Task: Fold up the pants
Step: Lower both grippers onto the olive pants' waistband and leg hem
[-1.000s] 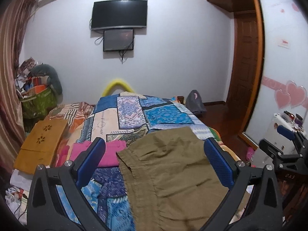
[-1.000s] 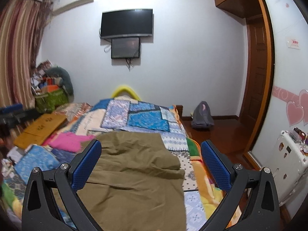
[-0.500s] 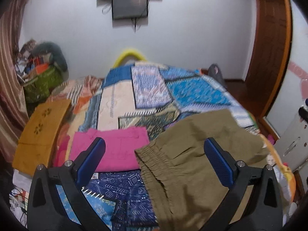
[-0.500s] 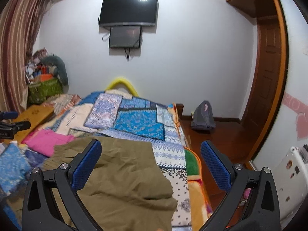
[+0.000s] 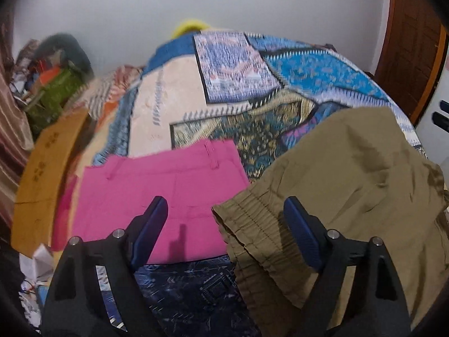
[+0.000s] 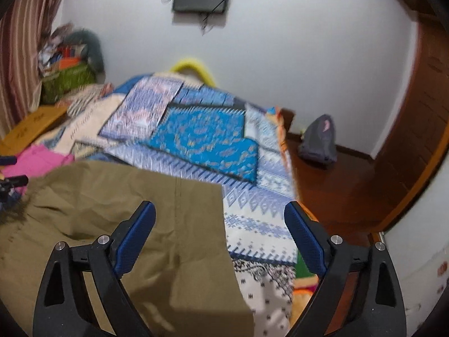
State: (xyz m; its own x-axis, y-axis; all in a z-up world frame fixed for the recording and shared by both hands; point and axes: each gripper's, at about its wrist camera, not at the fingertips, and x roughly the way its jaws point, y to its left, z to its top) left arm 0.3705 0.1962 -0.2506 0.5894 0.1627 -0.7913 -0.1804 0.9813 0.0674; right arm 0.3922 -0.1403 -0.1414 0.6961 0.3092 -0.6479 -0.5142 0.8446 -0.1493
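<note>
Olive-brown pants lie spread on the patchwork bedspread, with their gathered elastic waistband toward the left. My left gripper is open and empty, just above the waistband corner, its fingers straddling it. In the right wrist view the same pants lie flat with a straight edge at the right. My right gripper is open and empty above that right edge, over the bedspread.
A folded pink garment lies left of the olive pants. A yellow wooden board leans at the bed's left side. A cluttered pile and green bag stand at the far left. A grey backpack sits on the wooden floor to the right.
Both grippers have tilted down and moved closer to the bed. The left one came down over the waistband corner, the right one over the pants' right edge. Both stayed open.
</note>
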